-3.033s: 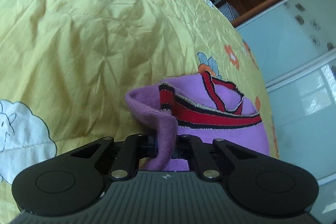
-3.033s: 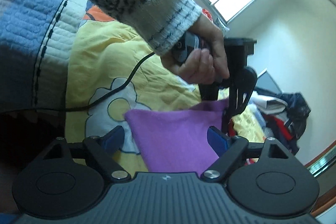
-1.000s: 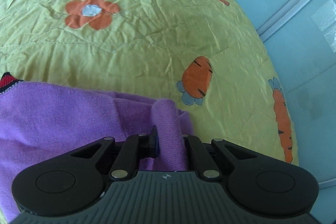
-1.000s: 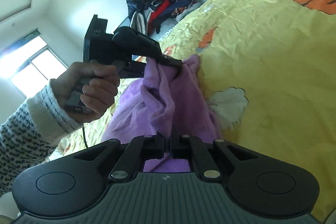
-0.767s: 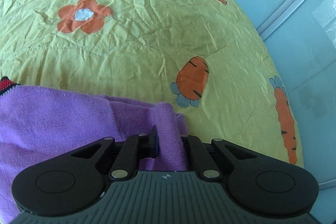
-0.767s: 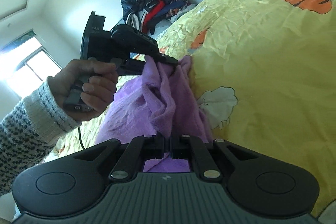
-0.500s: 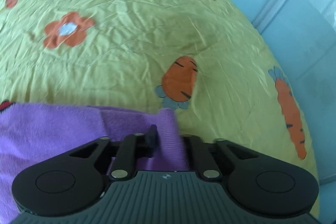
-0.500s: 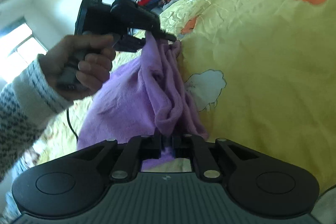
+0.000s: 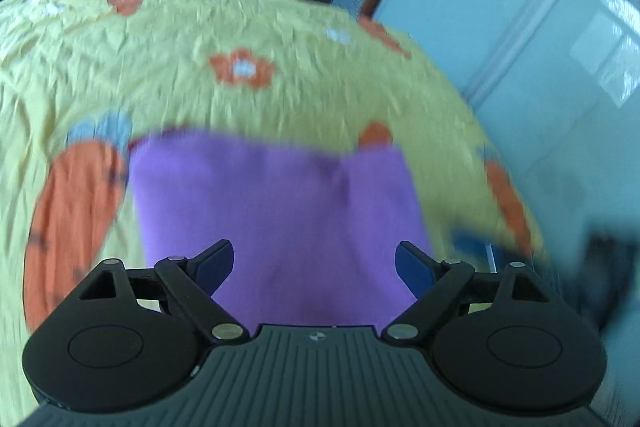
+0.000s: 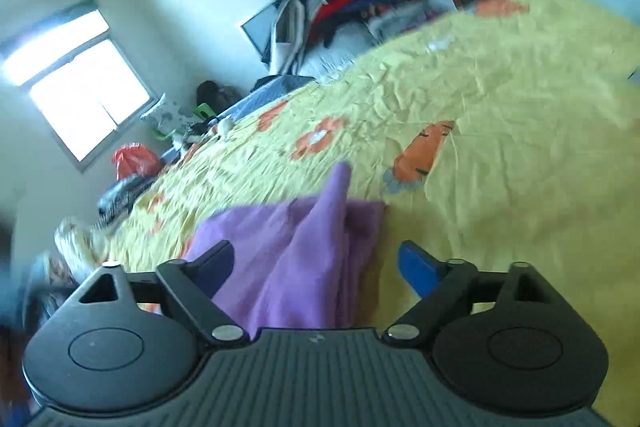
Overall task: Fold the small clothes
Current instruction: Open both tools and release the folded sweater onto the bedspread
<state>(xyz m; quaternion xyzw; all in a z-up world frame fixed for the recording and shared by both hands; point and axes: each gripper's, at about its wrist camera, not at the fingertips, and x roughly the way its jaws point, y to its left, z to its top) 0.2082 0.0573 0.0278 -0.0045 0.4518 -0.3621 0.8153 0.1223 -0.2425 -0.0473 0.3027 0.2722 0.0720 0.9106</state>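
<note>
Here, purple knit garment (image 9: 276,211) lying on yellow carrot-and-flower bedspread (image 9: 168,75), seen flat and rectangular from left wrist, bunched into a raised fold from right wrist (image 10: 312,247). Left claw (image 9: 314,261) released, fingers spread wide above the cloth, gripping nothing. Right claw (image 10: 314,263) likewise released, blue pads (image 10: 416,269) apart, straddling the fold. Both views motion-blurred.

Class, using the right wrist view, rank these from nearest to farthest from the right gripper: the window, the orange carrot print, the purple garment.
1. Purple garment: lying between the open jaws of the right gripper.
2. Orange carrot print: ahead, slightly right, on the yellow bedspread.
3. Window: far left wall.
</note>
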